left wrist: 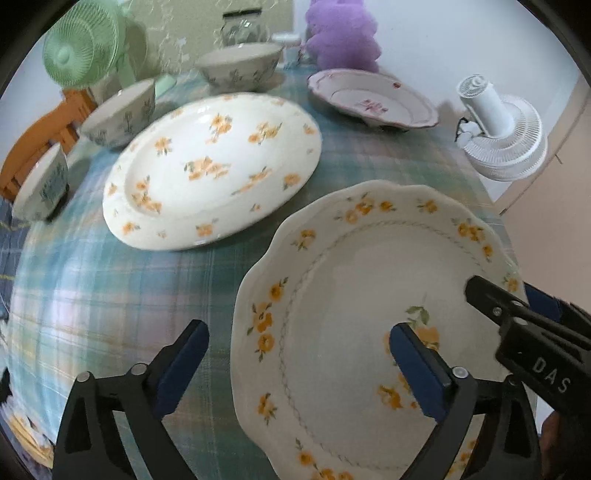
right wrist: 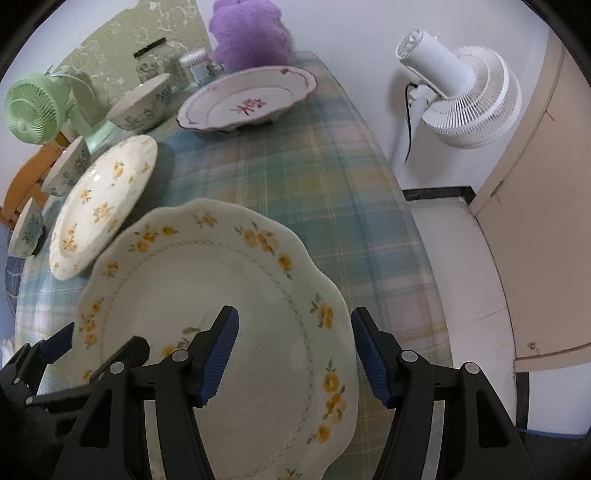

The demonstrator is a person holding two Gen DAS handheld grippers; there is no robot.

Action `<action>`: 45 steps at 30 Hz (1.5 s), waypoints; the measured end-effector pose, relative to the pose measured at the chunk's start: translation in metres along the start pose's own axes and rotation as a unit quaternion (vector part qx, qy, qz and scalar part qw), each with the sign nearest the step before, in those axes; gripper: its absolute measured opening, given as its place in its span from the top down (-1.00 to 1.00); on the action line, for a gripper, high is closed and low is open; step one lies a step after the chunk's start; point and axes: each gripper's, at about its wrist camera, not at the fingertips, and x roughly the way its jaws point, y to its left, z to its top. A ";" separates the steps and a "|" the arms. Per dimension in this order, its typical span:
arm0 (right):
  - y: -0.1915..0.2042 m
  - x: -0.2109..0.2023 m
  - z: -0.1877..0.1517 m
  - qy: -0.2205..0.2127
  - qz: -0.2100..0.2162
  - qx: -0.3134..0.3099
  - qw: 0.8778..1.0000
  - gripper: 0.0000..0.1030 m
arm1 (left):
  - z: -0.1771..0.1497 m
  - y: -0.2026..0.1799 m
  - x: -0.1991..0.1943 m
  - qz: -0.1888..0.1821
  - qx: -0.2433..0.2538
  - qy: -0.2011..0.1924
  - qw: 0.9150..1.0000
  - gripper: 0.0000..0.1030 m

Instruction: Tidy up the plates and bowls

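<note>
A scalloped plate with yellow flowers (left wrist: pixel 351 295) (right wrist: pixel 229 288) lies nearest on the plaid tablecloth. My left gripper (left wrist: pixel 299 354) is open, its jaws straddling the plate's left rim. My right gripper (right wrist: pixel 295 350) is open, its jaws straddling the plate's right rim. A round yellow-flowered plate (left wrist: pixel 210 166) (right wrist: pixel 103 203) lies beyond to the left. A pink-flowered plate (left wrist: pixel 373 98) (right wrist: pixel 251 98) sits at the far side. Three blue-patterned bowls (left wrist: pixel 122 114) (left wrist: pixel 240 66) (left wrist: pixel 42 184) line the left and far edges.
A green desk fan (left wrist: pixel 81 44) (right wrist: pixel 33 107) stands at the far left. A purple plush (left wrist: pixel 343 33) and a jar (left wrist: pixel 243 29) sit at the back. A white floor fan (right wrist: pixel 461 92) stands off the table's right edge. An orange chair (left wrist: pixel 40 136) is at the left.
</note>
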 end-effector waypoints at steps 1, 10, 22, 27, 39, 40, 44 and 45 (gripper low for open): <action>0.002 -0.003 0.001 -0.001 0.002 -0.002 1.000 -0.39 | 0.000 -0.001 -0.005 -0.003 0.003 -0.005 1.000 -0.96; 0.015 -0.040 0.001 -0.042 0.000 -0.008 0.999 -0.54 | 0.006 0.008 -0.036 -0.020 0.008 -0.041 0.999 -1.00; 0.062 -0.094 0.003 -0.106 -0.015 0.003 0.994 -0.66 | 0.014 0.052 -0.085 -0.033 0.008 -0.099 0.994 -0.99; 0.090 -0.110 0.003 -0.131 -0.030 -0.001 0.991 -0.66 | 0.019 0.071 -0.097 -0.021 0.020 -0.120 0.992 -0.99; 0.134 -0.109 0.029 -0.140 -0.040 -0.012 0.989 -0.66 | 0.052 0.111 -0.090 -0.018 -0.006 -0.126 0.992 -0.91; 0.137 -0.107 0.035 -0.141 -0.037 -0.015 0.989 -0.66 | 0.055 0.113 -0.087 -0.018 -0.009 -0.127 0.992 -0.91; 0.146 -0.092 0.054 -0.143 -0.024 -0.033 0.989 -0.66 | 0.071 0.122 -0.073 -0.008 -0.023 -0.124 0.992 -0.88; 0.148 -0.087 0.059 -0.142 -0.021 -0.036 0.989 -0.66 | 0.075 0.124 -0.068 -0.006 -0.027 -0.122 0.992 -0.85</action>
